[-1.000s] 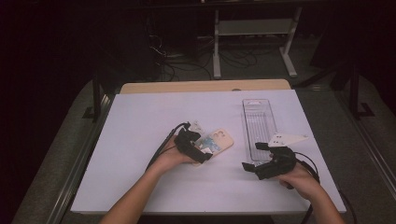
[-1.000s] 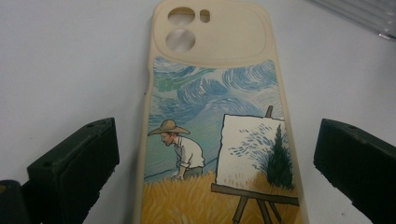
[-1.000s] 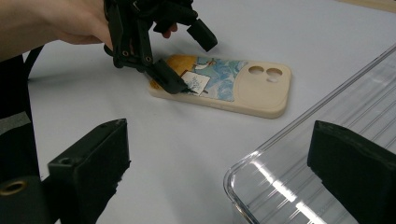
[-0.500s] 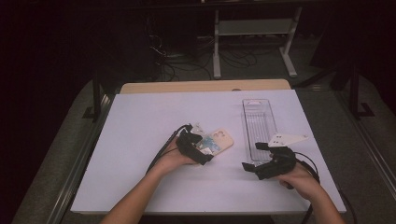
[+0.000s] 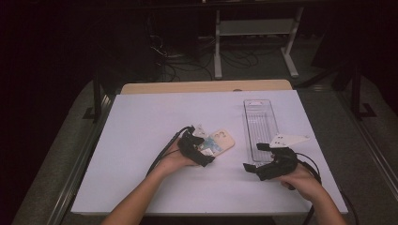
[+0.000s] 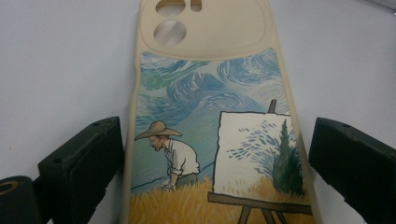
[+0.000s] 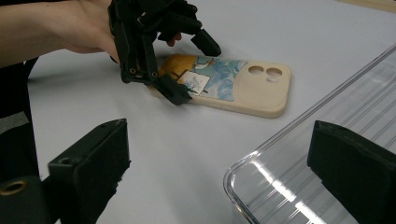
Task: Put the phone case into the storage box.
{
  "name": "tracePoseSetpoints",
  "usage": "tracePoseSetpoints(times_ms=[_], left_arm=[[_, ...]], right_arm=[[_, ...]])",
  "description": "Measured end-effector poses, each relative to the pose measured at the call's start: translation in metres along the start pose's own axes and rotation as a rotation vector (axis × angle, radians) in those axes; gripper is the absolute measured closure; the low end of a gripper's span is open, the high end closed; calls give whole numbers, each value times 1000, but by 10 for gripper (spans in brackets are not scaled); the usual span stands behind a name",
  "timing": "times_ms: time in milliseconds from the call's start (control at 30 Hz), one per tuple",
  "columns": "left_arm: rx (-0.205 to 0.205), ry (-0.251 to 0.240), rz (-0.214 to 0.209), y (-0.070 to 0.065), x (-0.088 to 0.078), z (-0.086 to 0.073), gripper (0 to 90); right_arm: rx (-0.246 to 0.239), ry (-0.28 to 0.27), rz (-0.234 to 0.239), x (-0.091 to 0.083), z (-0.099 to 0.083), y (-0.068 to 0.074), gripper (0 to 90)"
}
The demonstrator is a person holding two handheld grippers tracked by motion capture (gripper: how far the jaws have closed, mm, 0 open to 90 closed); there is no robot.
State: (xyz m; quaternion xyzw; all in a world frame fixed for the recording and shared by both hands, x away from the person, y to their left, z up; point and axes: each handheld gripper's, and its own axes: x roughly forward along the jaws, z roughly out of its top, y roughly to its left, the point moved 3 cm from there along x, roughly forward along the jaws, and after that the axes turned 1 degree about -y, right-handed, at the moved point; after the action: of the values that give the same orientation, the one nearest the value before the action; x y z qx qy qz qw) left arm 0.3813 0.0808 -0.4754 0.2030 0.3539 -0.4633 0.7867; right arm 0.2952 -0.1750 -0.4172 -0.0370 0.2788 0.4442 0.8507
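High view: next to nothing has changed over the last second. The left gripper [image 5: 199,151] sits where it was at the near end of the phone case [image 5: 217,142], mid-bench, and the right gripper [image 5: 263,168] has stayed parked by the near end of the clear tray [image 5: 259,123] on the right. My read: the approach is finished, the squeeze hasn't started, the case is not yet picked up. Count on the white bench [image 5: 141,122]: one phone case, one tray, two grippers. Left gripper view: jaws apart, one either side of the phone case [image 6: 210,116], which lies flat, painted side up (man in a straw hat, easel, swirly sky), camera cutouts at the far end. Left jaw looks just beside the case's edge; right jaw has a gap; can't confirm contact. Right gripper view: its own jaws wide apart, nothing between them, the tray's [image 7: 327,154] rounded near corner just ahead on the right. Farther off, the left gripper [image 7: 198,67] straddles the painted end of the phone case [image 7: 252,88], case resting on the bench, clear of the tray.
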Motion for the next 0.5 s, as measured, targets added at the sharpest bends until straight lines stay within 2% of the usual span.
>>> tracePoseSetpoints(times_ms=[500], left_arm=[[1, -21, 3, 0, -1, -2, 70]], right_arm=[[0, 0, 0, 0, 0, 0, 50]])
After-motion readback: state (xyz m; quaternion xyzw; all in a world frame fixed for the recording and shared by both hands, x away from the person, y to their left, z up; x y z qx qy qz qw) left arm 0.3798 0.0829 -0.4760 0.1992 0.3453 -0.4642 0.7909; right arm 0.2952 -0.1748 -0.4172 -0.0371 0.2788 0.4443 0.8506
